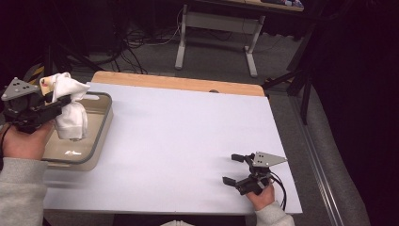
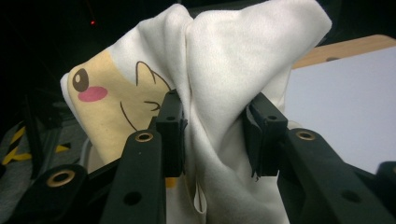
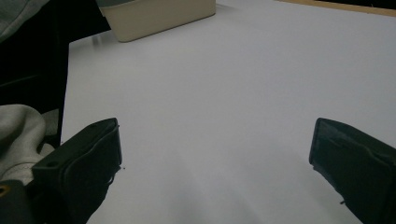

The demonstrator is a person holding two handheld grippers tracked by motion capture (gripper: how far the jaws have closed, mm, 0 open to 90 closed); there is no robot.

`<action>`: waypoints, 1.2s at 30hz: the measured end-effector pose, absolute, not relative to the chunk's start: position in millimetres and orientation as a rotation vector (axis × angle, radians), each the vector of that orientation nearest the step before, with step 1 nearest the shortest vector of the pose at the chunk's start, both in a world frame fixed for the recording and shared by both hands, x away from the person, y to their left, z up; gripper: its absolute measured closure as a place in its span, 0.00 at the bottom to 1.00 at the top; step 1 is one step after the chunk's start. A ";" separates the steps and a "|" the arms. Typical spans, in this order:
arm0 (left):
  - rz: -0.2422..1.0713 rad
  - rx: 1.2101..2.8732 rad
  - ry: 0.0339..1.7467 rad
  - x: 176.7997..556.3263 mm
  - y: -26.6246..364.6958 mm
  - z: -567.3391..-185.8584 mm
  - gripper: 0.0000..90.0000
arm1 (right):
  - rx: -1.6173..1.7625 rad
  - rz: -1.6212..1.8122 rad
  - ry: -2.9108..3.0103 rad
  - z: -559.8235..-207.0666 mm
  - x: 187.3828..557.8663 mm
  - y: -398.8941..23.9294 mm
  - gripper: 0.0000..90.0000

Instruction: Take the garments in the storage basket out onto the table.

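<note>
A white cloth [image 1: 70, 110] with a cartoon face printed on a yellow patch hangs bunched above a beige tub [image 1: 104, 123] at the table's left. My left gripper [image 1: 66, 99] is shut on the cloth. Up close in the left gripper view the cloth [image 2: 219, 70] is pinched between both pads [image 2: 170, 135], and its folds spill above and below them. My right gripper [image 1: 234, 168] rests low near the table's front right edge, open, with nothing between its jaws. In the right gripper view the bare white tabletop [image 3: 224, 102] lies between its fingertips [image 3: 100, 144].
The tub [image 3: 159, 14] stands at the table's left edge with its rim toward the middle. A wooden strip [image 1: 179, 84] borders the table's far side. Beyond it stand a desk frame [image 1: 216, 28] and cables on the floor.
</note>
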State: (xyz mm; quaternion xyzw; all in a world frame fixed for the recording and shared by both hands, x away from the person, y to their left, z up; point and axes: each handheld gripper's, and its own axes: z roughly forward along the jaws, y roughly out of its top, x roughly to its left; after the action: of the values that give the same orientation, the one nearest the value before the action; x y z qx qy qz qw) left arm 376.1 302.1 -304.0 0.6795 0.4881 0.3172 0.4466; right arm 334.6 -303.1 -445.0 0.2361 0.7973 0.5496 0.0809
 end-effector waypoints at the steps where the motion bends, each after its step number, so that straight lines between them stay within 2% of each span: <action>1: 0.784 1.678 1.197 375.4 300.2 -303.2 0.71 | 0.706 1.644 2.384 -445.0 334.6 -303.2 0.03; 5: 0.792 1.687 1.155 374.0 291.6 -300.6 0.71 | 0.705 1.645 2.383 -444.9 334.5 -303.2 0.03; 18: 0.705 1.669 1.044 371.9 257.9 -296.2 0.71 | 0.702 1.649 2.381 -444.8 334.1 -303.3 0.03; 36: 0.560 1.695 0.861 376.7 180.2 -303.8 0.71 | 0.700 1.656 2.379 -444.6 334.1 -303.9 0.03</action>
State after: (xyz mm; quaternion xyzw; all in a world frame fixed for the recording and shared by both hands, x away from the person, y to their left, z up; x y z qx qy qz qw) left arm 376.7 180.2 -303.8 0.7154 0.3634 0.2364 0.5479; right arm 334.1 -303.9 -444.6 0.2338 0.7953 0.5535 0.0798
